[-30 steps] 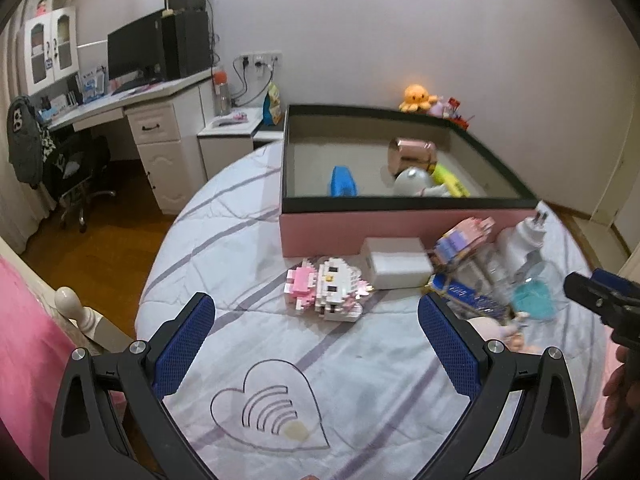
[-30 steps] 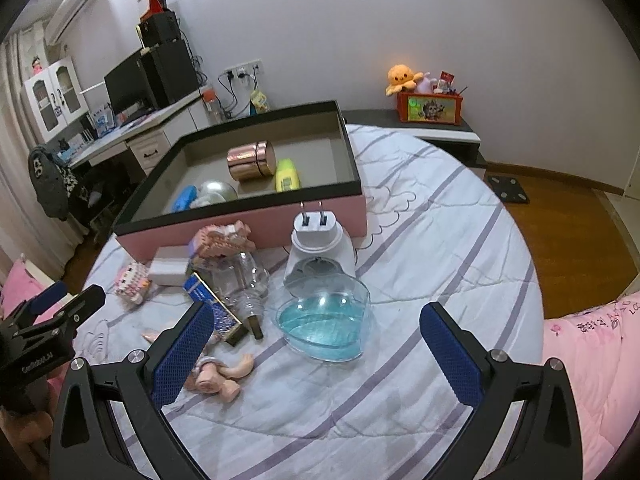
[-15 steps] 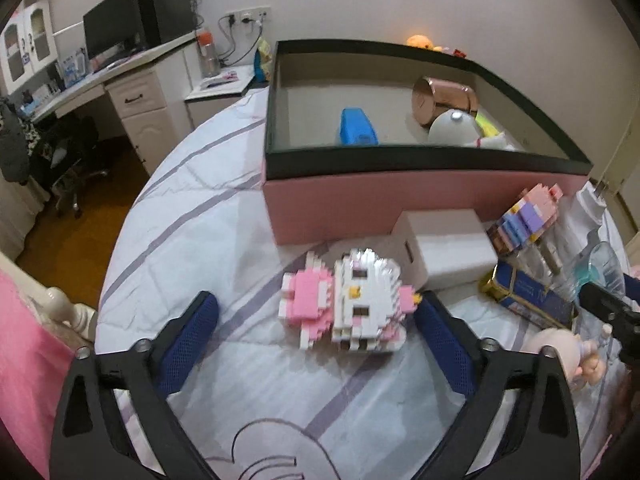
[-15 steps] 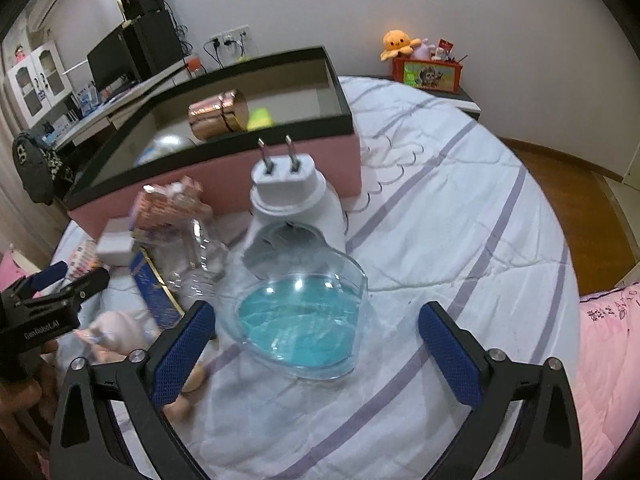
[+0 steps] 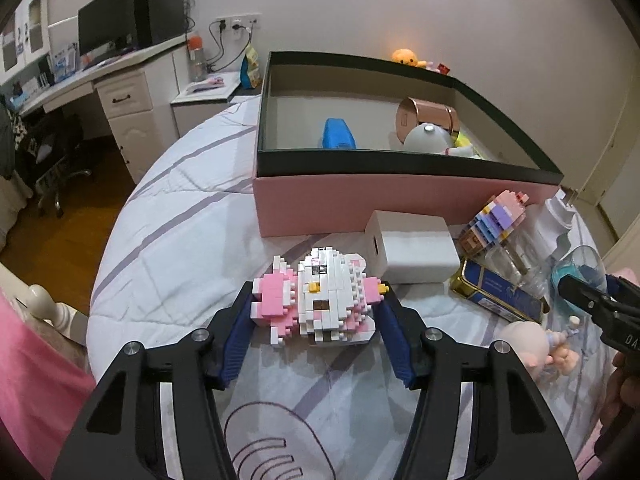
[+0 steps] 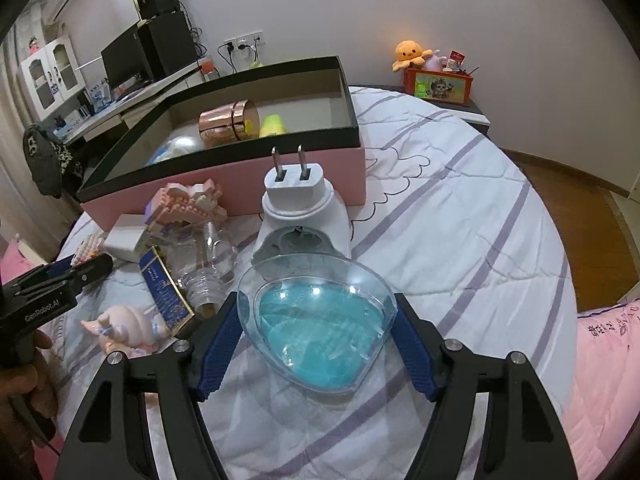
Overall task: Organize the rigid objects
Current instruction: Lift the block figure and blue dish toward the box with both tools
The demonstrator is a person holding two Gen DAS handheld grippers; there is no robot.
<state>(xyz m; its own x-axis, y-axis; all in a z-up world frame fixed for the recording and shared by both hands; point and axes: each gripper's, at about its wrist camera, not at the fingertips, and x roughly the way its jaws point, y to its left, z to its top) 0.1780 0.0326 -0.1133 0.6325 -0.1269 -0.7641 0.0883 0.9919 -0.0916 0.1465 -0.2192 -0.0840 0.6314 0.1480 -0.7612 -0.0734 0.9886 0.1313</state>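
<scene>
My left gripper (image 5: 316, 326) is shut on a pink and white brick cat figure (image 5: 320, 298) that rests on the bed. My right gripper (image 6: 316, 330) is shut on a clear heart-shaped dish with a blue inside (image 6: 318, 320), also on the bed. A pink box with a black rim (image 5: 400, 200) stands behind both; it holds a rose-gold cup (image 5: 424, 118), a blue item (image 5: 339, 133) and a white dome (image 5: 426, 140). In the right wrist view the box (image 6: 296, 164) is at upper left.
Beside the dish lie a white plug adapter (image 6: 302, 208), a clear bottle (image 6: 208, 264), a blue and gold box (image 6: 166, 290), a doll (image 6: 124, 326), a white cube (image 5: 412, 246) and a pastel brick figure (image 5: 496, 218). A desk (image 5: 100, 92) stands far left.
Both grippers moved forward and closed: the left around the brick cat, the right around the heart dish. Both were wide open a second ago.
</scene>
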